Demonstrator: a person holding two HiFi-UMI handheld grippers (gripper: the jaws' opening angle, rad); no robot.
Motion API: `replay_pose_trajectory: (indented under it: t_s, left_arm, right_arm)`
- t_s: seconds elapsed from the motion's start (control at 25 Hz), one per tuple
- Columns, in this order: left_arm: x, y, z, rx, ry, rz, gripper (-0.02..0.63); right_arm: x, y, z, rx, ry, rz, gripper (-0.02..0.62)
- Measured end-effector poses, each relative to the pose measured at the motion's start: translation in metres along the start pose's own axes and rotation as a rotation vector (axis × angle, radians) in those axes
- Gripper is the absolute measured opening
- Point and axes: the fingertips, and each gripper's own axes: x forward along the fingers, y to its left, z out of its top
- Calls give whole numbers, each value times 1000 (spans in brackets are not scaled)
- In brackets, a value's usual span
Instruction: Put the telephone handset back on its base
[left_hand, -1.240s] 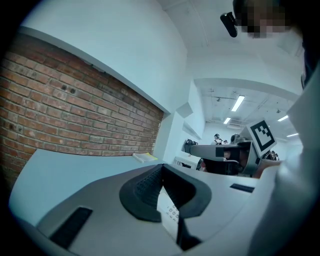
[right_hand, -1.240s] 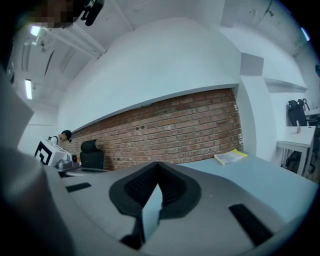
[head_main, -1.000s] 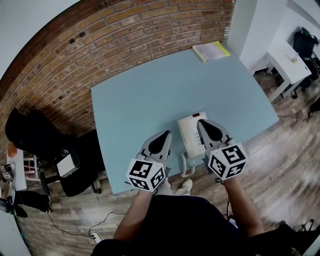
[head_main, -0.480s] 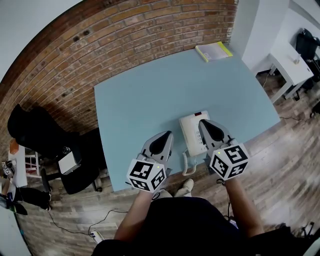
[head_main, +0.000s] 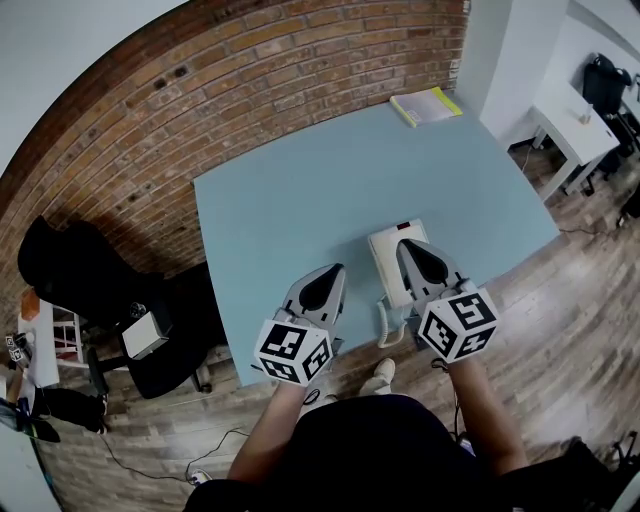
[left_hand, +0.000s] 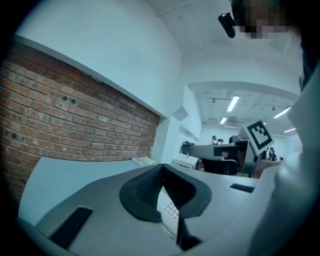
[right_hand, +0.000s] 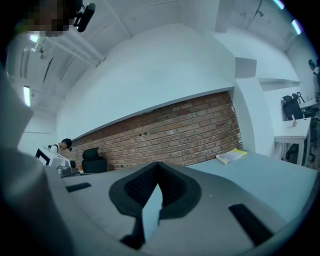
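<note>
**Free room and obstacles on the worktop.**
The worktop (head_main: 300, 190) lies open across its middle and left, from the near edge to the brick wall (head_main: 250, 70) bounding its far side. The telephone (head_main: 383, 265) and its coiled cord (head_main: 385, 325) take up the near right edge, where the right gripper (head_main: 408, 248) overlaps them in the head view. A yellow booklet (head_main: 425, 104) lies in the far right corner beside a white pillar (head_main: 495, 50). A black chair (head_main: 80, 285) stands off the left edge.
</note>
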Motion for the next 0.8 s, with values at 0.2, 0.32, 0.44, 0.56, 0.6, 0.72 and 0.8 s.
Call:
replay_pose_trajectory:
  t_s: [0.2,0.32,0.44,0.56,0.6,0.72,0.8]
  left_arm:
    - [-19,2,2,11,-5,-32,9]
    - [-30,3,4,15,-14,-48,9]
    - [-42,2,6,17,-23,-64,9]
    - [-55,4,9,5,-34,-80,9]
    - [-59,5,11,3,-38,-85,9]
    - [-73,5,11,11,-42,-92,9]
    - [-81,5,12,14,-45,-98,9]
  right_arm:
    - [-8,19,0,0,-18,-29,12]
    - [-13,31,0,-5,-28,-44,12]
    - [-19,43,-1,-7,-33,-63,14]
    - [-22,56,-2,-8,-35,-77,14]
    - [-23,60,-3,-9,-36,-80,12]
    - [-28,74,-5,-10,-43,-89,12]
    - [-32,81,-5,-13,-48,-94,12]
